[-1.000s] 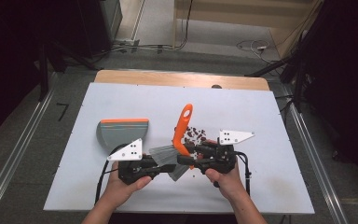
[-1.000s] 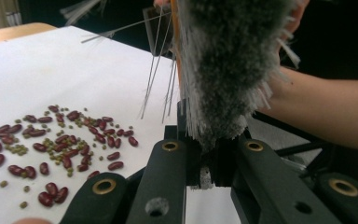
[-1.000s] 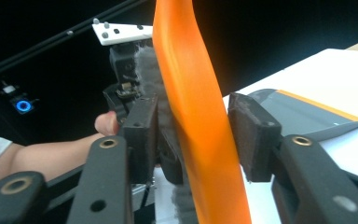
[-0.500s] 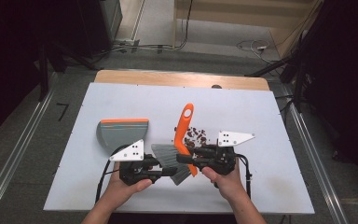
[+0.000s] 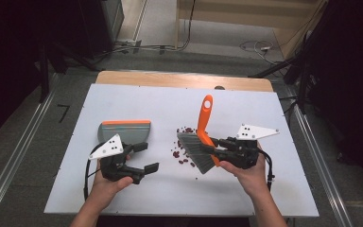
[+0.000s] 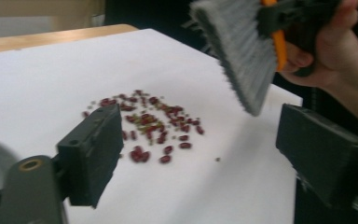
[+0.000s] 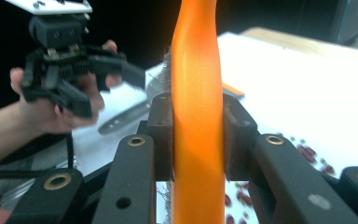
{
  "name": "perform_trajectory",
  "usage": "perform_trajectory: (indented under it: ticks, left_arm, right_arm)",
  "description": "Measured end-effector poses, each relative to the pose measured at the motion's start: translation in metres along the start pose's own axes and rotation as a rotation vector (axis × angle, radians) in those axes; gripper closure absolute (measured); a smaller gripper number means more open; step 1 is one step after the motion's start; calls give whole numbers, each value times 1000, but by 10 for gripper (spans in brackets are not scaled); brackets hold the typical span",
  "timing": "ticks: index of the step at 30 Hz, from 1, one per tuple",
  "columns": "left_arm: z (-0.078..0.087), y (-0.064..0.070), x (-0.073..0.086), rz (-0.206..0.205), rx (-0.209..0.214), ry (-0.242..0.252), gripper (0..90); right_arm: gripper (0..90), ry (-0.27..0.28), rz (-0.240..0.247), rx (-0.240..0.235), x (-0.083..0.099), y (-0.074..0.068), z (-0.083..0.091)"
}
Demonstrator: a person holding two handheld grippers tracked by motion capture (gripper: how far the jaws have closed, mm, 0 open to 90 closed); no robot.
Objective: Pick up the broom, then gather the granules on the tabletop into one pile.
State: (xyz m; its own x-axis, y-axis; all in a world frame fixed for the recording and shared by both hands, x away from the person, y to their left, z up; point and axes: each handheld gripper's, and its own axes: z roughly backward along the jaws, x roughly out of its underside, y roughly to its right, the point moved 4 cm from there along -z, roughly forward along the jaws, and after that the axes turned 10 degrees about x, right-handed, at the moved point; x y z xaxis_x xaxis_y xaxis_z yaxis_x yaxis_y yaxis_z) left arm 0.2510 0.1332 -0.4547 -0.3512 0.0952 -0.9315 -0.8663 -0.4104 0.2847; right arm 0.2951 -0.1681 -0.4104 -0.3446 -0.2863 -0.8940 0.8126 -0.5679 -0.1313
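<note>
White table [image 5: 137, 101]: right gripper [image 5: 216, 147] clamps brush [image 5: 203, 135] (over beans [image 5: 182, 151]); left gripper [image 5: 144, 157] agape

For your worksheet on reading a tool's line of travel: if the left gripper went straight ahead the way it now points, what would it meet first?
Probably the scattered dark red beans on the white table top. The open left gripper points at them, while the grey-bristled brush hangs above and to one side; depth is unclear.
</note>
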Motion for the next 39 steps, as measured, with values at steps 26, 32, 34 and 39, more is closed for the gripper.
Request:
perform_trajectory:
  ticks: [26,32,34,39]
  left_arm:
    - [58,-35,9,17,-228,5,0]
    - [64,-37,10,24,-240,22,0]
    - [67,-37,9,20,-244,26,0]
    - [69,-39,9,17,-250,32,0]
  right_arm:
    - [684,-349,297,66,17,-7,-2]
    - [685,-433,406,-8,28,-22,-19]
    - [685,-465,435,-3,32,-26,-23]
    - [685,-511,472,-9,41,-31,-29]
